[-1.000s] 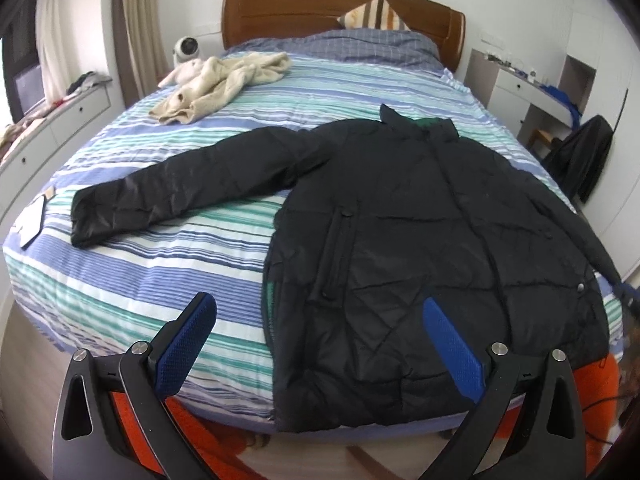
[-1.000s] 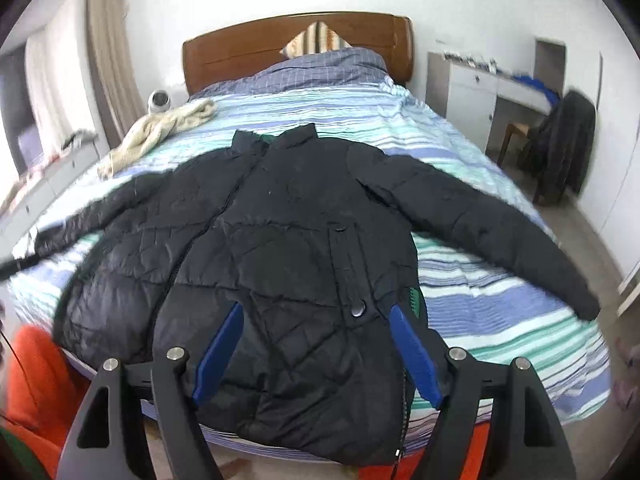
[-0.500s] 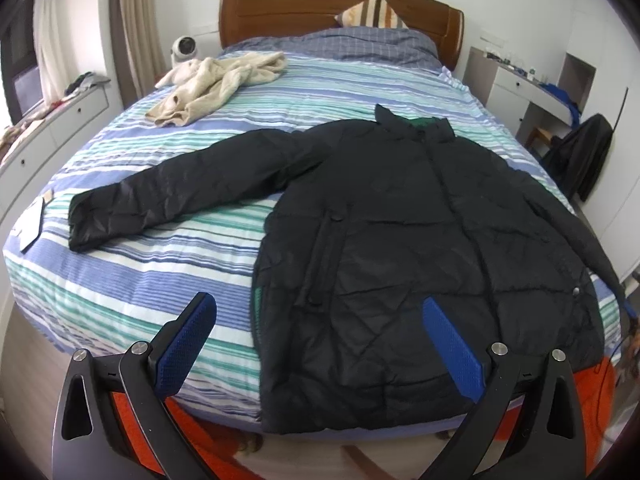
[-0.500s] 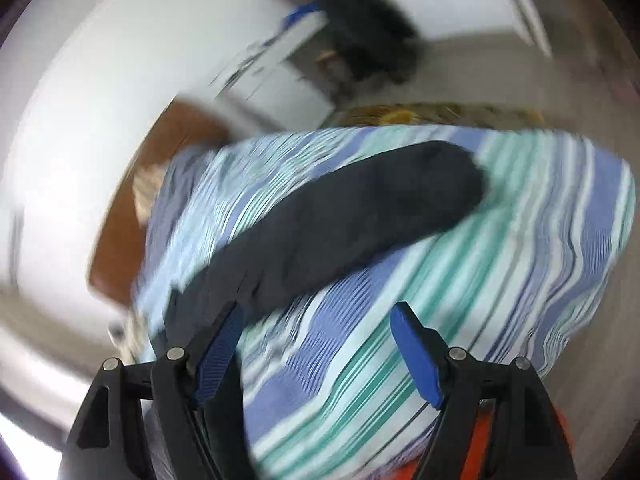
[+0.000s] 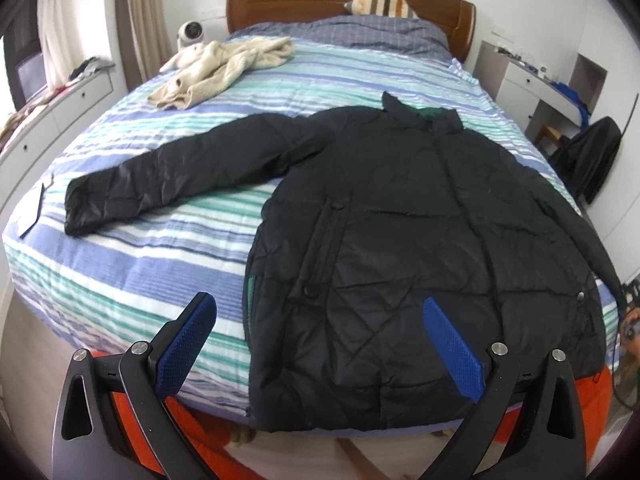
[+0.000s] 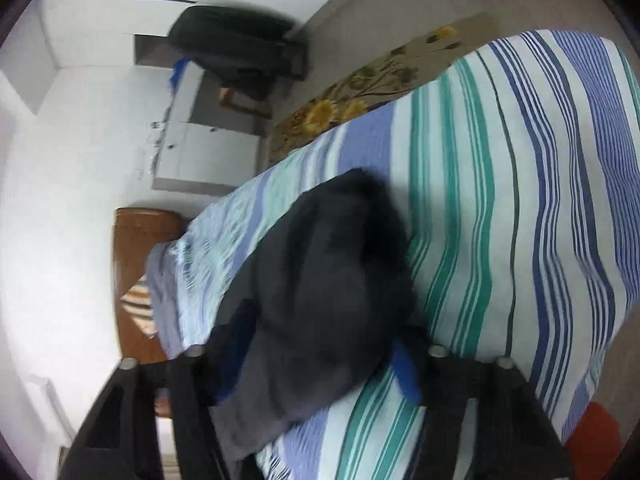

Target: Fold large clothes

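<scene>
Black jacket lies flat on the striped bed, left gripper released above its hem, right gripper has just been closing, with the sleeve between its jaws.

A home bedroom: a wide bed with a striped blue-and-green cover, a wooden headboard, a striped pillow, curtains by the window, white drawer units along the wall, a floral rug on the floor beside the bed.
</scene>
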Demonstrator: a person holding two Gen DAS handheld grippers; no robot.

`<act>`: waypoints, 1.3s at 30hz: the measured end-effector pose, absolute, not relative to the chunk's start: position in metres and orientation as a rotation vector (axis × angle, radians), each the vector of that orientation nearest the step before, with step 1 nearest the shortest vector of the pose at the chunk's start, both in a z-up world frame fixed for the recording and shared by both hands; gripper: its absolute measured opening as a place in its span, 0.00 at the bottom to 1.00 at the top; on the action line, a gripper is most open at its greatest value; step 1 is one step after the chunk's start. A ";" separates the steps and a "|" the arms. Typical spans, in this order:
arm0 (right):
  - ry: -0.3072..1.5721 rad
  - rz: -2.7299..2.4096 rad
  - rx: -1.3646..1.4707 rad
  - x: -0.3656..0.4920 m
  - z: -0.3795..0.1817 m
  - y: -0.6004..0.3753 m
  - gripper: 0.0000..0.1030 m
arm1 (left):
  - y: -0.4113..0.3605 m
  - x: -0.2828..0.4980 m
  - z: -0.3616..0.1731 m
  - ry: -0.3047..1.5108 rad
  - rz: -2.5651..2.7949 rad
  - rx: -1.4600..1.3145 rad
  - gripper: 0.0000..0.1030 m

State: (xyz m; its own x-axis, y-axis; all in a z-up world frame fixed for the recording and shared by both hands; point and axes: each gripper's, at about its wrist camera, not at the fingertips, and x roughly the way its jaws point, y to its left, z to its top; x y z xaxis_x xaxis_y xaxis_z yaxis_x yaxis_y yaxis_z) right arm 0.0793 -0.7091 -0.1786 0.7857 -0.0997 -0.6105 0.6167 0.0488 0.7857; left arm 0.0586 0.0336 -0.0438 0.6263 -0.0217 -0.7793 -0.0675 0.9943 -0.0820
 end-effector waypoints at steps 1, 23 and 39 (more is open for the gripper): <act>0.457 -0.581 1.417 0.082 -0.180 -0.712 0.37 | 0.036 0.058 -0.045 0.901 0.030 -0.116 1.00; 0.600 0.318 0.154 0.233 -0.006 -0.259 0.16 | 0.047 0.057 -0.056 0.892 -0.009 -0.182 1.00; 0.742 0.363 0.226 0.120 -0.070 -0.254 0.90 | -0.029 0.173 -0.076 1.024 -0.469 -0.304 1.00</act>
State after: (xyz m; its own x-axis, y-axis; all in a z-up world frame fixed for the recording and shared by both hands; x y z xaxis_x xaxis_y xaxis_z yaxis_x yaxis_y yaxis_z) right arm 0.1197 -0.2538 -0.0700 0.6794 0.3992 -0.6157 -0.2418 0.9140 0.3258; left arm 0.1727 -0.0294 -0.0762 0.4342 -0.5084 -0.7436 0.2308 0.8607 -0.4537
